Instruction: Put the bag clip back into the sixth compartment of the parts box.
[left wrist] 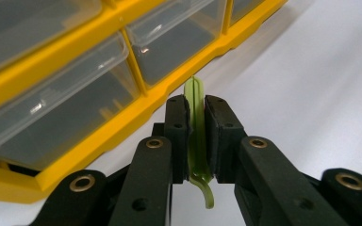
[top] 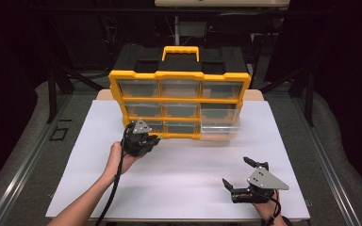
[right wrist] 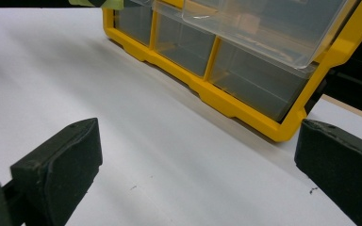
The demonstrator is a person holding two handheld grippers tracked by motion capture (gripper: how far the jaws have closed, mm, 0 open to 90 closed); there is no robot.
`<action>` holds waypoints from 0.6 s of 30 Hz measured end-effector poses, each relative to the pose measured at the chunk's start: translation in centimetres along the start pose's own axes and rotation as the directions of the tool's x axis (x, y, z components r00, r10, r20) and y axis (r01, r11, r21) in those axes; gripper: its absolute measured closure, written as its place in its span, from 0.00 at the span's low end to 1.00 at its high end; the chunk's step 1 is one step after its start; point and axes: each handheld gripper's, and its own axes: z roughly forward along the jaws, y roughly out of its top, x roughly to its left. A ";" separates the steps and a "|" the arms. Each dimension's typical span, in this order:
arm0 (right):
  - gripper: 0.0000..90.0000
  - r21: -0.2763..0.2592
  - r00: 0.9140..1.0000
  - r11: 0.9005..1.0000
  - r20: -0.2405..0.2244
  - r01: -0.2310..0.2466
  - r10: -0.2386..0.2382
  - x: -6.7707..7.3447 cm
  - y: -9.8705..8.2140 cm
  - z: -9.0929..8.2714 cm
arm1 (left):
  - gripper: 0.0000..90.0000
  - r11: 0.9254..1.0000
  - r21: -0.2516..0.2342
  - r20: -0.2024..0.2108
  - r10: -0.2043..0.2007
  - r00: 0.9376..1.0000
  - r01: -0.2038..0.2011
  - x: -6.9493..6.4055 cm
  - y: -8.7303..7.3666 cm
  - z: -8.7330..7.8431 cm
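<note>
Holding item one: a thin green plastic strip (left wrist: 196, 136), translucent, ribbed along its length, curled at its lower end. It stands upright between the pads of the left gripper (left wrist: 196, 106), jaws closed tight on it, its rounded tip poking out above them.

Location, high view: left gripper (top: 140, 139) lifted off the sheet at about 8 o'clock from the middle of the organizer, just in front of the lower-left drawer (top: 143, 125). Carried by the person's left hand (top: 118, 157), cable trailing back toward 6 o'clock.

Item two: yellow drawer organizer (top: 179, 74), standing upright, three rows of three clear drawers, black body and yellow handle (top: 180, 50) behind at 12 o'clock. One open drawer (top: 220, 127) at the lower right is pulled forward out of the frame; the rest sit flush. Contents too faint to tell.

Item three: right gripper (top: 238, 175), resting low at 5 o'clock, well apart from the organizer, jaws spread wide with nothing between them.

Item four: white sheet (top: 188, 188) covering the table, bare near the grippers.

Progress, as judged: the strip is picked up and secured; a drawer stands ready. Left to do: carry the strip across toward 3 o'clock, drop it into the open drawer, push the drawer shut.
</note>
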 end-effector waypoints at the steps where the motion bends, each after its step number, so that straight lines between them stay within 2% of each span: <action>1: 0.01 0.000 1.000 1.000 -0.001 0.000 0.000 0.0 0.0 0.0 | 0.89 1.000 0.002 0.001 0.008 1.000 -0.008 0.1 0.2 -0.1; 13: 0.01 0.004 1.000 1.000 -0.004 -0.005 0.005 0.1 0.0 0.1 | 0.89 0.998 0.019 0.030 0.063 0.998 -0.064 0.4 2.5 -0.8; 15: 0.01 0.004 1.000 1.000 -0.005 -0.001 0.001 0.0 0.0 0.1 | 0.89 0.998 0.020 0.050 0.063 0.997 -0.064 0.6 2.9 -1.0; 18: 0.01 0.003 1.000 1.000 -0.006 -0.002 0.002 0.0 0.0 0.0 | 0.89 0.998 0.019 0.057 0.065 0.996 -0.066 0.8 3.4 -1.1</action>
